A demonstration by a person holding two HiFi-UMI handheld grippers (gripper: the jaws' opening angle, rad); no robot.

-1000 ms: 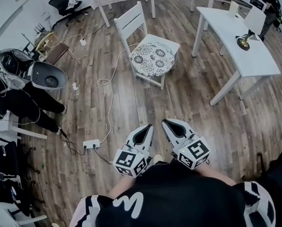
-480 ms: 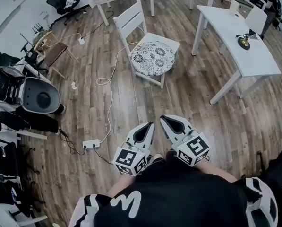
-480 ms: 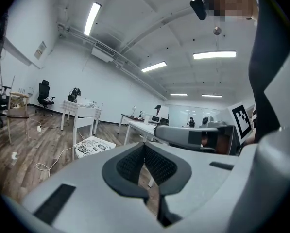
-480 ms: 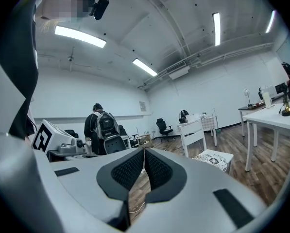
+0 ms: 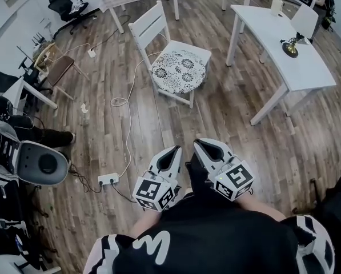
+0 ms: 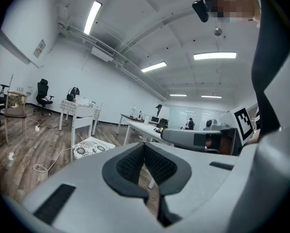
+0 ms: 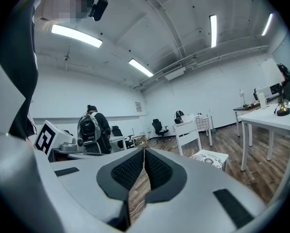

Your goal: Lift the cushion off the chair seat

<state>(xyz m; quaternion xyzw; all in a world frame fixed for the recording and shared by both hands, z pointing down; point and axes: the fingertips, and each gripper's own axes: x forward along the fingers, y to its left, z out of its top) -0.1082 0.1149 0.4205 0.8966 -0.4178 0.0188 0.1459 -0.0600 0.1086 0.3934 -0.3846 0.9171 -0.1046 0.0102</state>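
Note:
A white wooden chair (image 5: 150, 24) stands on the floor well ahead of me. A round cushion (image 5: 179, 71) with a black-and-white flower print lies on its seat. Both grippers are held close to my body, far short of the chair, side by side and pointing towards it. My left gripper (image 5: 176, 149) is shut with nothing in it, and so is my right gripper (image 5: 199, 144). In the left gripper view the cushion (image 6: 90, 146) shows beyond the shut left gripper (image 6: 144, 145). The right gripper view has the cushion (image 7: 210, 157) to the right of the right gripper (image 7: 144, 151).
A long white table (image 5: 284, 44) with a small lamp stands right of the chair. A power strip (image 5: 107, 179) and a white cable (image 5: 124, 124) lie on the floor to my left. A person with gear (image 5: 21, 153) is at the far left, near a brown chair (image 5: 59, 67).
I have edged forward with both grippers, which stay shut and side by side. The person at the left has shifted lower in the head view.

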